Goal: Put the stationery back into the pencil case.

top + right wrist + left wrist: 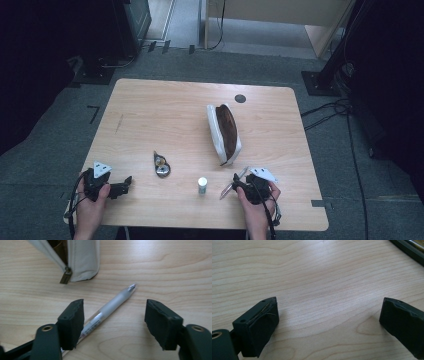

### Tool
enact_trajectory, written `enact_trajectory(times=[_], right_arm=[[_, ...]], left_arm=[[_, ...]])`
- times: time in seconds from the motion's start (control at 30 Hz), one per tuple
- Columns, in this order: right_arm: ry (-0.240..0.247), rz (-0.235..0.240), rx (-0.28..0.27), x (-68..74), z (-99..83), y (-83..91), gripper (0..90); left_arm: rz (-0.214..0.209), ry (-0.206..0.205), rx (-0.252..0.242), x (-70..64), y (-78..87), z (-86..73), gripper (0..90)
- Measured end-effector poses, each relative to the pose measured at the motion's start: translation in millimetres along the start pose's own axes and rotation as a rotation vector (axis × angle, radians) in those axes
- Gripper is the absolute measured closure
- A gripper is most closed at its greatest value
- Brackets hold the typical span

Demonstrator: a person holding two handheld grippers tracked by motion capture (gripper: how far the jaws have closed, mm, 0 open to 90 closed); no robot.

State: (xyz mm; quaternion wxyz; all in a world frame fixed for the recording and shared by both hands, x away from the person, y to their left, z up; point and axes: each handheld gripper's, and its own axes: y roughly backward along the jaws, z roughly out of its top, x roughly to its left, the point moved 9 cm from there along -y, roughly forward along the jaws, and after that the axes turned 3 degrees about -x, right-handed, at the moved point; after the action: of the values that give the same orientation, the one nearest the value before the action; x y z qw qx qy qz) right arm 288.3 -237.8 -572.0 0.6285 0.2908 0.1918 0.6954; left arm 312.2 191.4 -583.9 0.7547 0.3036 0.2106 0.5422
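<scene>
Because the right claw (113, 325) stands wide apart with the translucent pen (110, 306) lying on the table (175, 270) between its jaws, the step in hand looks like a pick-up of that pen, probably to go into the open pencil case (82, 262) at the upper left of the right gripper view. The pen lies slantwise, its tip toward the upper middle of that frame and its rear end running under the left jaw, so a good grasp would likely call for turning the hand until the jaws face the barrel squarely, then lowering and closing on its middle rather than near the tip. In the high view the pen (233, 182) sits at the lower right of the frame, just beside the right claw (239, 184), with the pencil case (225, 132) near it above, its opening facing up. A small white capped tube (202, 185) stands to the left of the pen, and a tape dispenser (161, 164), as it seems, lies farther left. The left claw (328, 315) is also apart, clamped on nothing, over bare wood at the lower left in the high view (121, 187). The near table edge is close behind both hands; the room between pen and case is open.
</scene>
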Motion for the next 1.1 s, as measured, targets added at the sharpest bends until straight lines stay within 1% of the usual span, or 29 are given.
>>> enact_trajectory(times=[0.07, 0.13, 0.2, 0.3, 0.33, 0.4, 0.5, 0.53, 0.67, 0.77, 0.8, 0.87, 0.9, 1.0, 1.03, 1.07, 1.1], right_arm=[[0.001, -0.002, -0.005, -4.3, 3.8, -1.3, 36.3], [0.004, -0.013, -0.007, -7.7, 7.3, -2.5, 36.8], [0.010, -0.033, -0.010, -13.5, 12.8, -4.7, 37.3], [0.015, -0.046, -0.011, -22.0, 21.0, -10.6, 37.8], [0.014, -0.057, -0.004, -25.3, 23.4, -13.0, 37.8], [0.014, -0.063, 0.007, -30.4, 27.0, -18.7, 37.0], [0.021, -0.063, 0.030, -36.6, 31.9, -28.7, 34.9], [0.027, -0.062, 0.027, -38.2, 33.8, -31.5, 34.5], [0.042, -0.079, 0.041, -44.3, 37.9, -39.4, 33.8], [0.043, -0.072, 0.049, -48.3, 38.1, -42.6, 33.3], [0.047, -0.061, 0.043, -48.9, 38.5, -42.5, 33.2], [0.050, -0.034, 0.038, -48.9, 38.5, -40.1, 33.1], [0.051, -0.027, 0.038, -48.9, 38.0, -39.0, 33.1], [0.074, -0.010, 0.035, -50.5, 35.1, -35.0, 32.3], [0.069, -0.003, 0.037, -50.3, 33.9, -33.9, 31.7], [0.078, 0.004, 0.033, -51.0, 33.4, -33.4, 31.6], [0.077, 0.004, 0.035, -51.3, 33.0, -32.9, 31.5]], left_arm=[[0.000, 0.000, 0.000, 0.0, 0.0, 0.0, 2.6], [0.000, 0.000, 0.000, 0.0, 0.0, 0.0, 2.6], [0.000, 0.001, 0.000, -0.1, 0.0, 0.0, 2.6], [0.000, 0.000, 0.000, 0.0, 0.0, 0.0, 2.6], [0.000, 0.000, 0.000, 0.0, 0.0, 0.0, 2.6], [0.000, 0.000, 0.000, 0.0, 0.0, 0.0, 2.6], [0.000, 0.000, 0.000, 0.0, 0.0, 0.0, 2.6], [0.000, 0.001, 0.000, 0.0, 0.0, 0.0, 2.6], [0.000, 0.001, 0.000, 0.0, 0.0, 0.0, 2.6], [0.000, 0.000, 0.000, 0.0, 0.0, 0.0, 2.6], [0.000, 0.000, 0.000, 0.0, 0.0, 0.0, 2.6], [0.000, 0.000, 0.000, 0.0, 0.0, 0.0, 2.6], [0.000, 0.000, 0.000, 0.0, 0.0, 0.0, 2.6], [0.000, 0.000, 0.000, 0.0, 0.0, 0.0, 2.6], [0.000, 0.000, 0.000, -0.1, 0.0, 0.0, 2.6], [0.000, 0.000, 0.000, -0.1, 0.0, 0.0, 2.6], [0.000, 0.000, 0.000, 0.0, 0.0, 0.0, 2.6]])
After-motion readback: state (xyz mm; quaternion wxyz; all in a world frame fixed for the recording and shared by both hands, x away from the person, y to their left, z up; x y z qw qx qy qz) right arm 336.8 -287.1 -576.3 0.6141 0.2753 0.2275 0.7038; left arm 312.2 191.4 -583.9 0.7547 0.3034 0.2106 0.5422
